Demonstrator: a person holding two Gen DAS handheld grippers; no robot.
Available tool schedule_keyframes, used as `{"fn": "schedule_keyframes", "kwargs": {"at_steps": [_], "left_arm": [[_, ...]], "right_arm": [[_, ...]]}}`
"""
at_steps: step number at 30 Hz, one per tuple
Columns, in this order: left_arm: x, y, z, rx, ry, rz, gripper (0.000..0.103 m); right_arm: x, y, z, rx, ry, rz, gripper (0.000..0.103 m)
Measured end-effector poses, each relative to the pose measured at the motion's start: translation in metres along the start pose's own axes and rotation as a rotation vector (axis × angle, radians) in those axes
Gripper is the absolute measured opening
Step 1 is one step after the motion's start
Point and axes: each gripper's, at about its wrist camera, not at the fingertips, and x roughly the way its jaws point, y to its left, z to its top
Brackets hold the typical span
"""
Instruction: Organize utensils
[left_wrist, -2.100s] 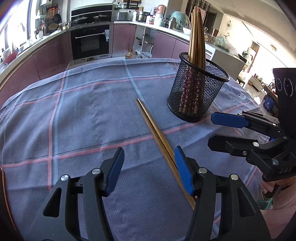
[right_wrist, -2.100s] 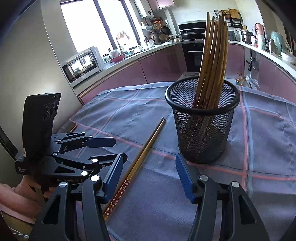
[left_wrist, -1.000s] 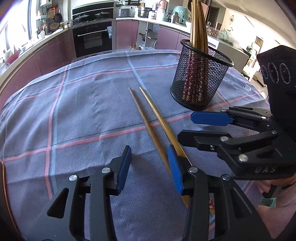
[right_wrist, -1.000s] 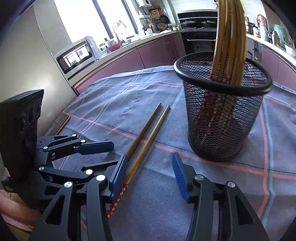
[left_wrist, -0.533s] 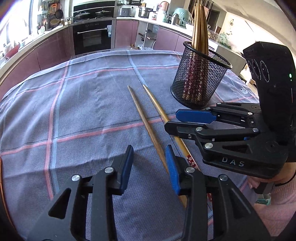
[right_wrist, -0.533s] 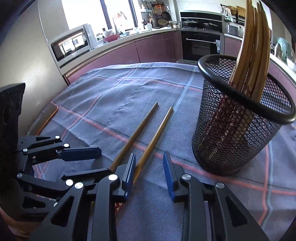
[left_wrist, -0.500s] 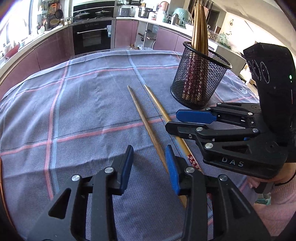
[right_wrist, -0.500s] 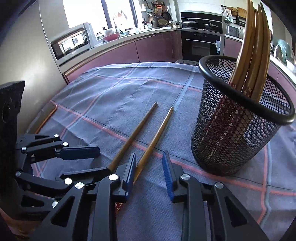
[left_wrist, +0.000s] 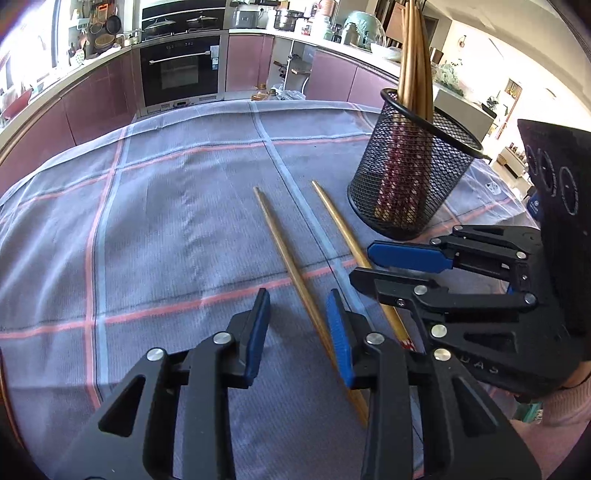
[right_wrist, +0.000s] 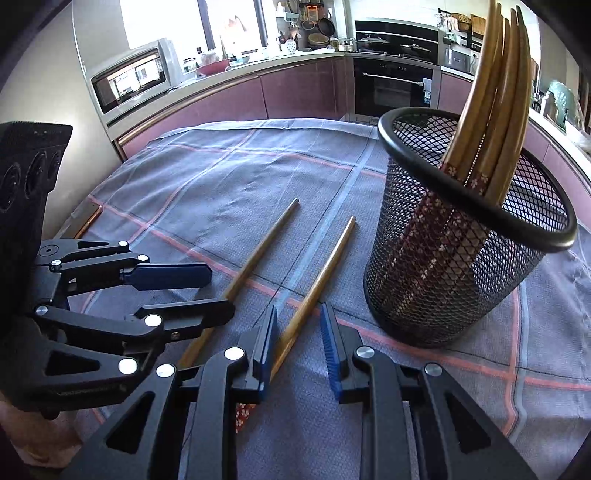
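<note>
Two wooden chopsticks lie side by side on the checked cloth. My left gripper (left_wrist: 297, 314) is open, with the left chopstick (left_wrist: 286, 253) running between its fingers. My right gripper (right_wrist: 298, 330) is open but narrow, with the right chopstick (right_wrist: 319, 273) between its fingers; I cannot tell if the pads touch it. The right chopstick also shows in the left wrist view (left_wrist: 338, 225), the left one in the right wrist view (right_wrist: 255, 254). A black mesh holder (right_wrist: 461, 273) with several chopsticks stands to the right; it also shows in the left wrist view (left_wrist: 410, 177).
The blue-grey cloth with pink lines (left_wrist: 166, 206) covers the table. Kitchen counters, an oven (left_wrist: 181, 70) and a microwave (right_wrist: 133, 79) stand beyond the table. The two grippers are close together, almost side by side.
Both grippers came lower and nearer the chopsticks' near ends. The right gripper's fingers narrowed around the right chopstick. The two chopsticks lie further apart than two seconds ago.
</note>
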Motion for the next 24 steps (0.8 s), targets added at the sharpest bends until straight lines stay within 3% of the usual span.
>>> {"fn": "schedule_keyframes", "kwargs": {"at_steps": [5, 8, 24], "left_arm": [[0.005, -0.001, 0.004, -0.013, -0.001, -0.01, 0.012], [0.005, -0.002, 0.003, -0.028, -0.008, -0.001, 0.012], [-0.026, -0.001, -0.002, -0.056, -0.059, -0.042, 0.008]], "right_arm": [[0.0, -0.009, 0.0, 0.053, -0.013, 0.023, 0.01], [-0.001, -0.015, -0.002, 0.092, -0.021, 0.045, 0.006], [-0.043, -0.016, -0.009, 0.098, -0.124, 0.148, 0.006]]}}
